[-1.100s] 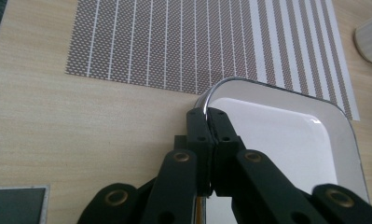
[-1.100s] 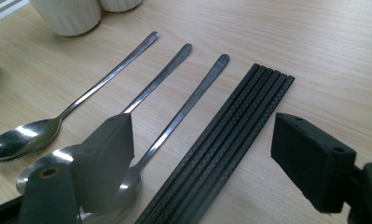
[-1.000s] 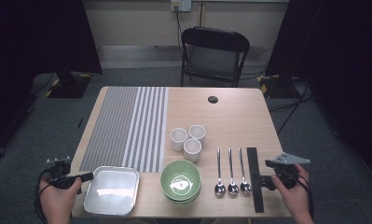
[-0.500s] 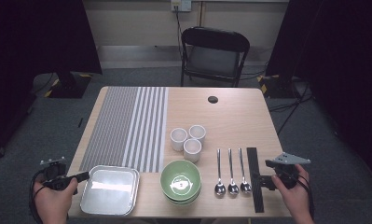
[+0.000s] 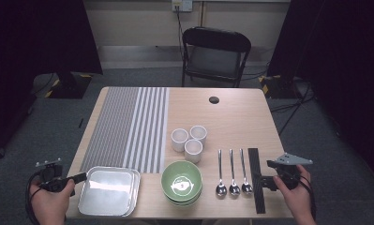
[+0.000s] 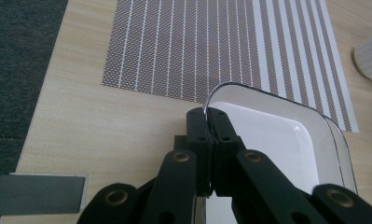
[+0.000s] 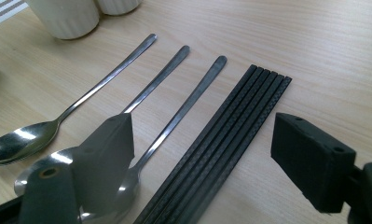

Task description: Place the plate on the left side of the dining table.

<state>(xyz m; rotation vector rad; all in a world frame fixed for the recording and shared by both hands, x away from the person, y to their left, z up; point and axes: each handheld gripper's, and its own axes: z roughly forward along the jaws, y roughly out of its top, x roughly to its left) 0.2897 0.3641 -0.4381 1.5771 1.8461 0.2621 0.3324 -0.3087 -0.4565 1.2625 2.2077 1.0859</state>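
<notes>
Firmly closed: left gripper (image 6: pixel 207 112), jaws pinched on the near rim of the metal tray (image 6: pixel 277 135), one pad inside the lip and one outside. Right at the fingertips, then, with the rest of the tray stretching ahead and to the side of them, its far edge overlapping the striped placemat (image 6: pixel 221 46).

Probably light and stiff, being thin sheet metal with a rolled lip. Smooth and glossy too, so likely slippery between the pads. Held at one edge only, likely to sag or swing about the grip; better dragged or lifted low, or taken deeper over the lip at the middle of a side. Not fragile, but apt to clatter and slide on the wood.

Wide open: right gripper (image 7: pixel 202 121), jaws straddling the black chopsticks (image 7: pixel 221 135) and the nearest spoon's bowl, gripping nothing.

Counted:
- Trays: two rims showing along the edge farthest from the left gripper, so seemingly two nested.
- Spoons (image 5: pixel 231 171): three, just beside the right gripper.
- White cups (image 5: pixel 189 140): three, clustered beyond the spoons.
- Green bowls (image 5: pixel 181 182): a stack between the two grippers, number hard to tell.
- Chopsticks: one flat row, about six.
- Placemat: one.
</notes>
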